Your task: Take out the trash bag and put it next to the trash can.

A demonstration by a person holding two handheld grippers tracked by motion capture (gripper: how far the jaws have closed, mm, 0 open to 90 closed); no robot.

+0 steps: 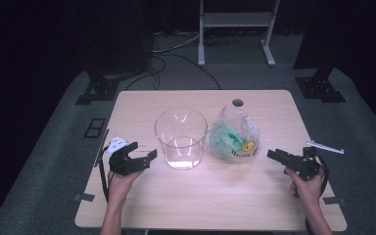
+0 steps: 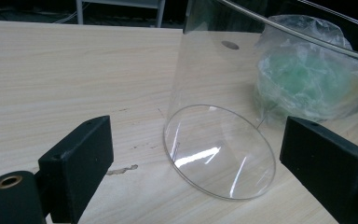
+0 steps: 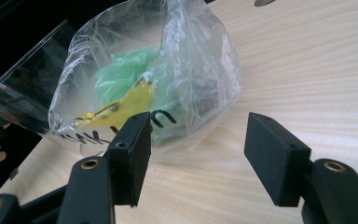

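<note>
Plastic bag (image 1: 235, 134) sits on the desk (image 1: 215, 196) just ahead of the open, empty right tool (image 1: 280, 157), nearer than the left.

Black lettering on the plastic bag (image 3: 144, 93) is partly hidden behind a gripper jaw; the bag's green contents blur through the glass cylinder (image 2: 214, 116), whose rim is cropped.

Open right tongs (image 3: 193, 156), clear plastic bag (image 3: 168, 70) just ahead, wooden table (image 3: 317, 70)
</note>
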